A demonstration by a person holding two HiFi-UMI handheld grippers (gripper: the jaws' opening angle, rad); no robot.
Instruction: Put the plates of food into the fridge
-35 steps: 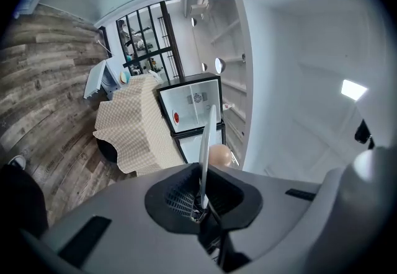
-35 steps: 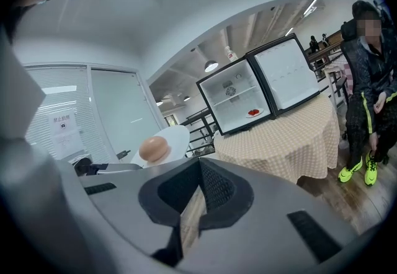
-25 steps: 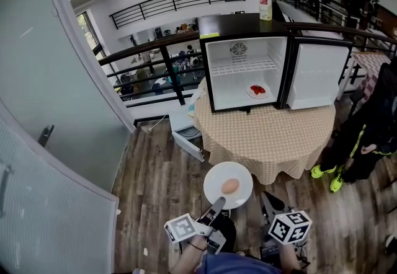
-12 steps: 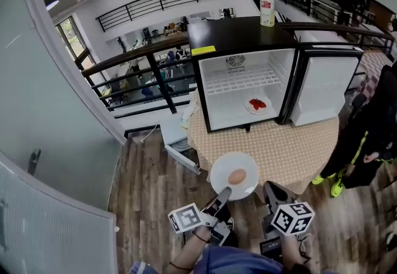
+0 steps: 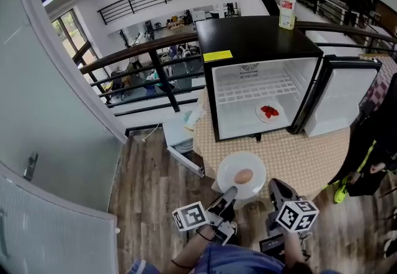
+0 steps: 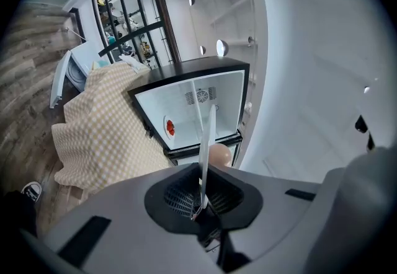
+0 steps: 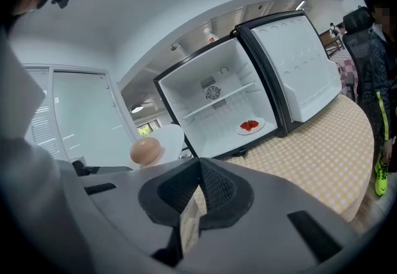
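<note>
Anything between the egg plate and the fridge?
Nothing visible does. The fridge door stands open, the tablecloth in front is bare, and the strawberry plate sits on the right of the fridge floor, leaving the left side for the egg plate in the left tool.

Head view: the jaw tips of the left gripper (image 5: 230, 193) pass beneath the rim of the white plate (image 5: 231, 166) and are hidden there. The person's torso (image 5: 239, 265) is cut off by the lower edge, and a bystander (image 5: 374, 142) by the right edge. In the left gripper view the plate appears edge-on, its upper face unseen. The pale brown ovoid (image 5: 244, 176) on it, possibly an egg, is half concealed behind the jaw body. The red food (image 5: 269, 111) in the fridge (image 5: 260, 34) is too small to identify. Print on the yellow sticker (image 5: 218, 56) and on the bottle (image 5: 287, 11) is illegible. The checked cloth (image 5: 298, 155) hides the table.
</note>
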